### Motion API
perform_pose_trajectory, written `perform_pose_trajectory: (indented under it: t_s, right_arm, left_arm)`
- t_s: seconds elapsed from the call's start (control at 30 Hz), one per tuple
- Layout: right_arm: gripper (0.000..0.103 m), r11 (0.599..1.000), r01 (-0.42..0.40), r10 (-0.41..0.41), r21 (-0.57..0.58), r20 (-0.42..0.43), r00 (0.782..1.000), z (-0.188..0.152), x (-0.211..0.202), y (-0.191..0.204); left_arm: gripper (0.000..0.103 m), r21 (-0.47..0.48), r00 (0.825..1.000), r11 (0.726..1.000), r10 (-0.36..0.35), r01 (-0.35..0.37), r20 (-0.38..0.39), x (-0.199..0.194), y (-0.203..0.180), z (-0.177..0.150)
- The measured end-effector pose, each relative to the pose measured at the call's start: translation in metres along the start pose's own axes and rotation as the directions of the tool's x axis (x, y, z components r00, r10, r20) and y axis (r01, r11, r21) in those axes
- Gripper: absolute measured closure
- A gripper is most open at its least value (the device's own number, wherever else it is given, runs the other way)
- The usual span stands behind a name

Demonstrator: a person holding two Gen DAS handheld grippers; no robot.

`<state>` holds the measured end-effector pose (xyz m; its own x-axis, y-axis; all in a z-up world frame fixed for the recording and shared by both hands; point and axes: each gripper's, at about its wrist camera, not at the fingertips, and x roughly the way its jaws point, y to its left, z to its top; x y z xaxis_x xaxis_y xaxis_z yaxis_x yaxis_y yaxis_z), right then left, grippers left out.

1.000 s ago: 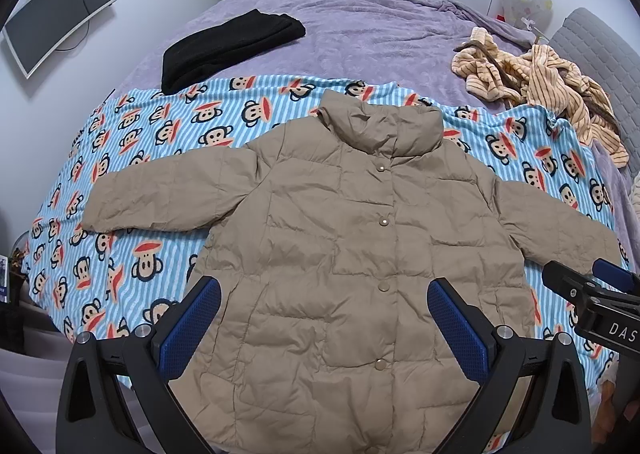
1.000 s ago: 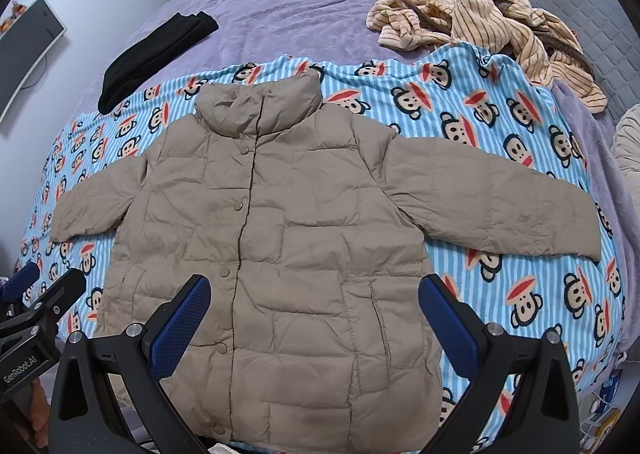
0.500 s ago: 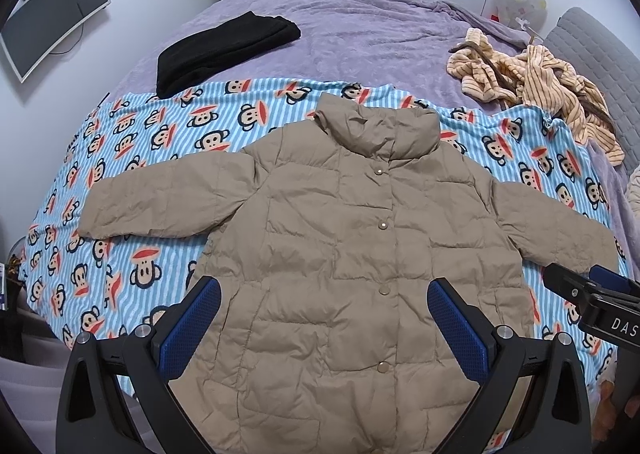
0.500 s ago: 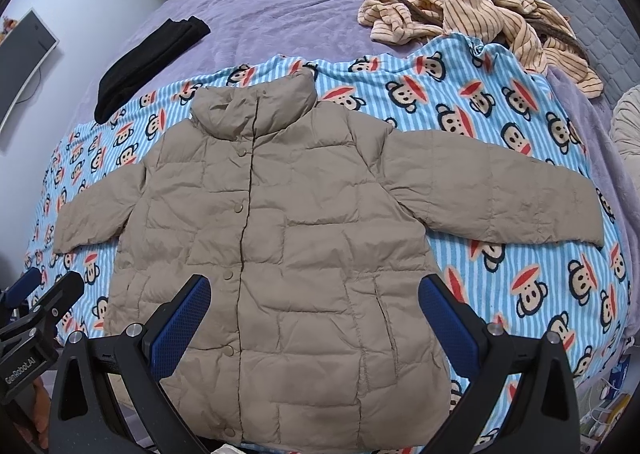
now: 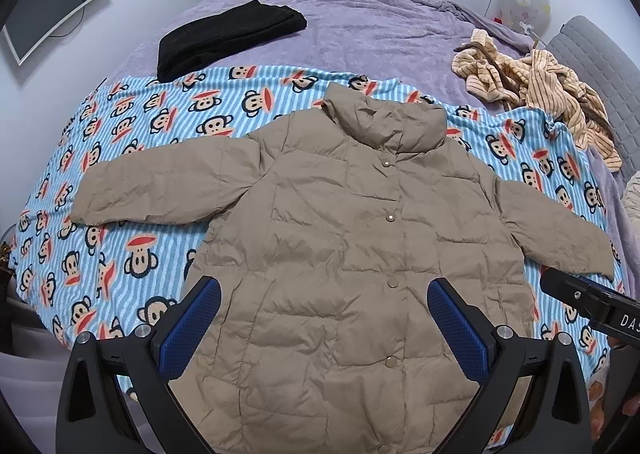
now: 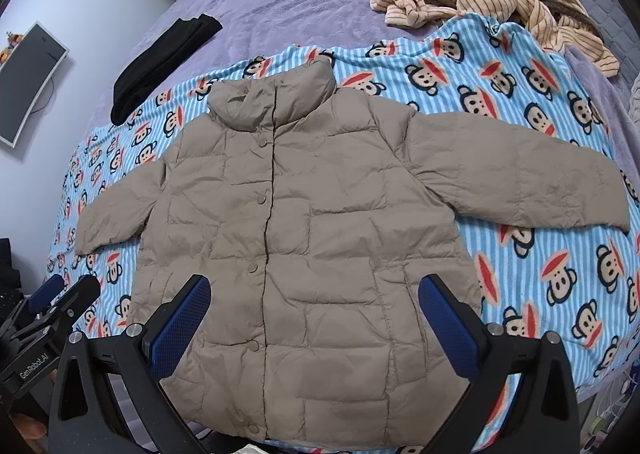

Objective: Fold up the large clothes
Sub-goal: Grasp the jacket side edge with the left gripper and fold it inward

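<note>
Jacket: tan puffer jacket [image 5: 360, 254] lies flat, buttoned, sleeves spread, ahead of both tools.
Left tool [image 5: 324, 318]: released, empty.
Right tool [image 6: 314, 312]: released, empty.
Underlay: monkey-print blanket [image 6: 540, 254].

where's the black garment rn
In the left wrist view the black garment lies upper left on the purple bedspread, beyond the monkey blanket.

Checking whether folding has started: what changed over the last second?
Nothing taken hold of. Both views shifted slightly, so the left gripper and right gripper drifted a little, both open above the jacket. The jacket stayed spread flat, buttoned, sleeves out, on the monkey blanket.
</note>
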<state>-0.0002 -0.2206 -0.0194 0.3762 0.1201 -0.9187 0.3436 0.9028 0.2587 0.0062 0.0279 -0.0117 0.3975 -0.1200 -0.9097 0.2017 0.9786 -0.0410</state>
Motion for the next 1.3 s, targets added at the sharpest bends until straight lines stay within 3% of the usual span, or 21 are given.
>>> perform_pose_trajectory:
  t_s: [0.17, 0.37, 0.53, 0.67, 0.8, 1.0, 1.07, 1.2, 1.23, 1.3]
  right_arm:
    - [0.0, 0.997, -0.037, 0.041, 0.065, -0.049, 0.998, -0.009, 0.014, 0.008]
    - [0.0, 0.989, -0.003, 0.009, 0.147, -0.035, 0.999, -0.016, 0.023, 0.026]
    - [0.0, 0.973, 0.023, 0.007, 0.23, -0.126, 0.992, -0.024, 0.058, 0.046]
    - [0.0, 0.968, -0.028, 0.065, 0.248, -0.142, 0.988, -0.03, 0.089, 0.076]
    - [0.0, 0.985, -0.054, 0.081, 0.167, -0.163, 0.983, -0.029, 0.121, 0.118]
    - [0.0, 0.983, -0.123, 0.152, 0.136, -0.232, 0.961, -0.019, 0.176, 0.155]
    - [0.0, 0.983, -0.142, 0.166, 0.116, -0.241, 0.956, -0.016, 0.193, 0.164]
    - [0.0, 0.981, -0.18, 0.194, 0.075, -0.25, 0.949, -0.013, 0.221, 0.18]
    - [0.0, 0.981, -0.185, 0.195, 0.063, -0.246, 0.949, -0.011, 0.226, 0.183]
    - [0.0, 0.977, -0.208, 0.214, 0.05, -0.228, 0.95, -0.006, 0.231, 0.188]
  left_arm:
    - [0.0, 0.0, 0.999, 0.999, -0.048, 0.048, -0.023, 0.015, 0.022, 0.007]
    - [0.0, 0.07, 0.993, 0.992, -0.096, 0.101, -0.072, 0.047, 0.054, 0.021]
    - [0.0, 0.076, 0.991, 0.993, -0.083, 0.092, -0.105, 0.078, 0.103, 0.026]
    - [0.0, -0.013, 0.988, 0.997, -0.078, 0.077, -0.13, 0.106, 0.157, 0.025]
    - [0.0, -0.168, 0.984, 0.983, -0.104, 0.08, -0.142, 0.14, 0.221, 0.02]
    - [0.0, -0.374, 0.985, 0.921, -0.154, 0.112, -0.083, 0.195, 0.31, 0.021]
    - [0.0, -0.459, 0.982, 0.878, -0.179, 0.133, -0.057, 0.214, 0.339, 0.021]
    - [0.0, -0.631, 0.963, 0.746, -0.271, 0.215, 0.008, 0.252, 0.39, 0.019]
    - [0.0, -0.646, 0.962, 0.73, -0.273, 0.225, 0.027, 0.259, 0.398, 0.023]
    - [0.0, -0.642, 0.968, 0.735, -0.244, 0.219, 0.051, 0.265, 0.405, 0.037]
